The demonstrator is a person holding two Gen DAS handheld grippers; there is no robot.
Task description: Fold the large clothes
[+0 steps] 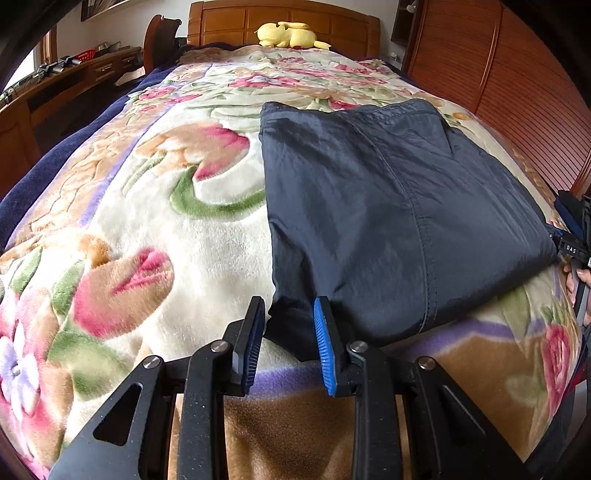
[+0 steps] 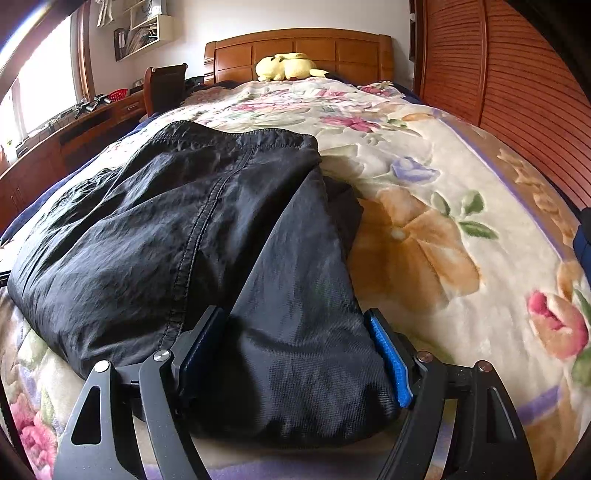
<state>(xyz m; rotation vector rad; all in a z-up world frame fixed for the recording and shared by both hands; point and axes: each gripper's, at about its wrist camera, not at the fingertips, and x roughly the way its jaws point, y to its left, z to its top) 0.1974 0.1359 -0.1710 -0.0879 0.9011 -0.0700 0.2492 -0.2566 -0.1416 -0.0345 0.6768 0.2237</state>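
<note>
A dark navy garment (image 1: 388, 206) lies folded into a thick rectangle on the floral blanket (image 1: 177, 206) of a bed. In the left wrist view my left gripper (image 1: 290, 306) is shut on the garment's near left corner, and dark cloth fills the narrow gap between its pads. In the right wrist view the same garment (image 2: 177, 229) bulges between the wide-set fingers of my right gripper (image 2: 293, 317). Those jaws stand far apart around the near right fold without pinching it. The right gripper's body and a hand (image 1: 580, 273) show at the right edge of the left wrist view.
A yellow plush toy (image 1: 288, 35) rests at the wooden headboard (image 1: 332, 26). A slatted wooden wardrobe (image 1: 517, 92) runs along the right of the bed. A desk with small items (image 2: 92, 110) and a chair (image 2: 162, 88) stand on the left.
</note>
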